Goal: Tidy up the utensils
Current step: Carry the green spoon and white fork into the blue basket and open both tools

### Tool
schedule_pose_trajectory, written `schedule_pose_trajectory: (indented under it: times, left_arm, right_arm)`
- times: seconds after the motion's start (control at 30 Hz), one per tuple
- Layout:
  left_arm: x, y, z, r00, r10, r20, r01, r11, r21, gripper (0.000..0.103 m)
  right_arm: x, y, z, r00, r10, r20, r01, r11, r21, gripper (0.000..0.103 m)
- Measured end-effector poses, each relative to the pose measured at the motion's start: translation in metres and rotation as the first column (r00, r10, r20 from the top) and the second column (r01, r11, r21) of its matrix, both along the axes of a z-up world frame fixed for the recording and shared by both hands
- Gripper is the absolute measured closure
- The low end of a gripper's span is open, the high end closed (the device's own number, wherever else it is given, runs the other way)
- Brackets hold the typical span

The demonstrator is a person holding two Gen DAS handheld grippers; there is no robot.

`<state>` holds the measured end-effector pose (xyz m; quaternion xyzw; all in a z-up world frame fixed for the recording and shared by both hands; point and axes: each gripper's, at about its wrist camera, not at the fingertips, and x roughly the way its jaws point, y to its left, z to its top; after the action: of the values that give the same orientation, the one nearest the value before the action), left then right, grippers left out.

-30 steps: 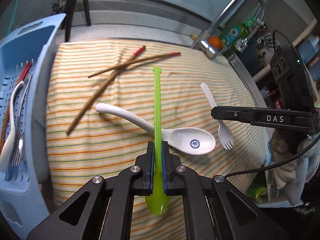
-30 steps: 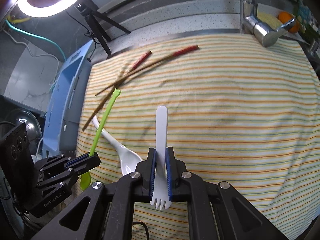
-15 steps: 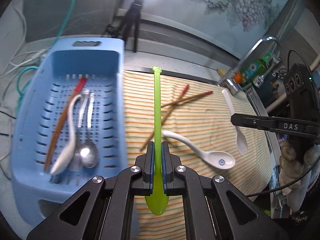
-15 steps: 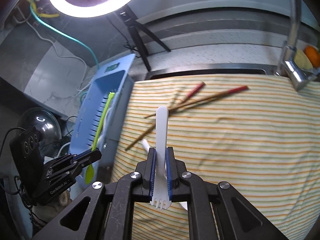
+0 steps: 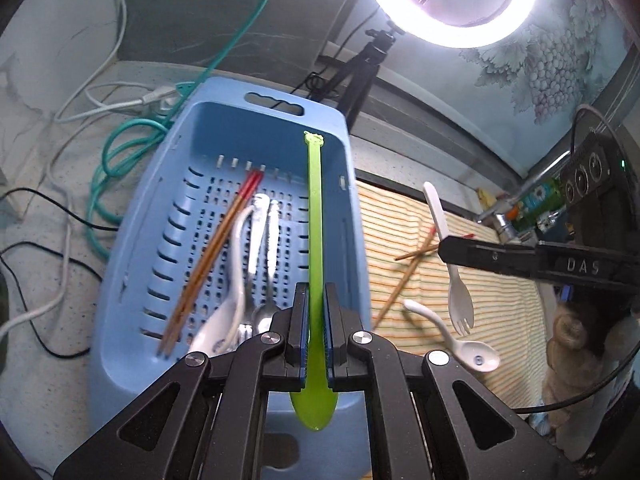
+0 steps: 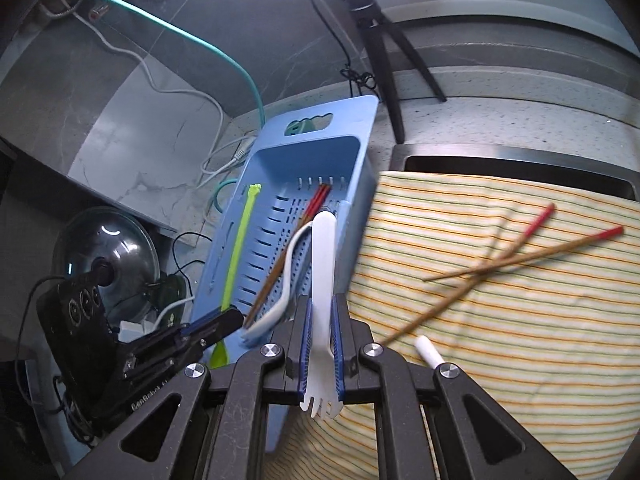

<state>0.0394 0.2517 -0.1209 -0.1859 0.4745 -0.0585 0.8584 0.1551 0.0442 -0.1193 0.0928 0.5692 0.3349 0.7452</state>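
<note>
Above the perforated blue plastic basket (image 5: 140, 280), the left gripper (image 5: 315, 332) clamped a long lime-green plastic spoon (image 5: 315, 240), lengthwise along the basket; beside it, the right gripper (image 6: 321, 344) gripped a white plastic fork (image 6: 323, 264).

Each camera sits just behind its own claw and looks forward and steeply down along the fingers. The left view hangs close above the blue basket (image 5: 132, 264), with the striped cloth (image 5: 500, 304) off to the claw's right. The right view has the basket ahead-left and the cloth to the right. Both share basket, cloth and ring light (image 5: 452, 4), and each catches the other claw.
</note>
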Motion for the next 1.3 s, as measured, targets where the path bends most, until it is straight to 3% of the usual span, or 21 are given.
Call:
schedule_pose_trajectory:
  times: [0.33,0.47,0.57,0.97,1.1,1.3]
  left_arm:
    - [0.011,0.019,-0.008,0.999,0.043,-0.028,-0.042,0.999,0.018,0.098]
    - [0.011,0.023,-0.006,0.998,0.064,-0.028,-0.063,0.998,0.031,0.085]
    - [0.01,0.026,-0.004,0.997,0.072,-0.025,-0.071,0.997,0.035,0.085]
    - [-0.005,0.02,0.002,0.994,0.108,-0.018,-0.108,0.994,0.035,0.085]
    - [-0.012,0.01,0.008,0.994,0.105,-0.003,-0.105,0.994,0.031,0.076]
    - [-0.024,-0.014,0.01,0.995,0.098,0.001,-0.098,0.995,0.017,0.075]
  right_arm:
    - [0.013,0.053,-0.01,0.999,0.047,0.001,-0.047,0.999,-0.003,0.094]
    - [0.012,0.062,-0.008,0.998,0.064,0.015,-0.064,0.998,-0.015,0.092]
    - [0.012,0.062,-0.008,0.997,0.068,0.019,-0.068,0.997,-0.02,0.089]
    - [0.014,0.028,0.004,0.998,0.061,0.035,-0.061,0.998,-0.004,0.082]
    - [0.016,0.009,0.01,0.997,0.066,0.038,-0.066,0.998,0.004,0.078]
    - [0.016,-0.028,0.015,0.996,0.078,0.05,-0.077,0.997,-0.012,0.074]
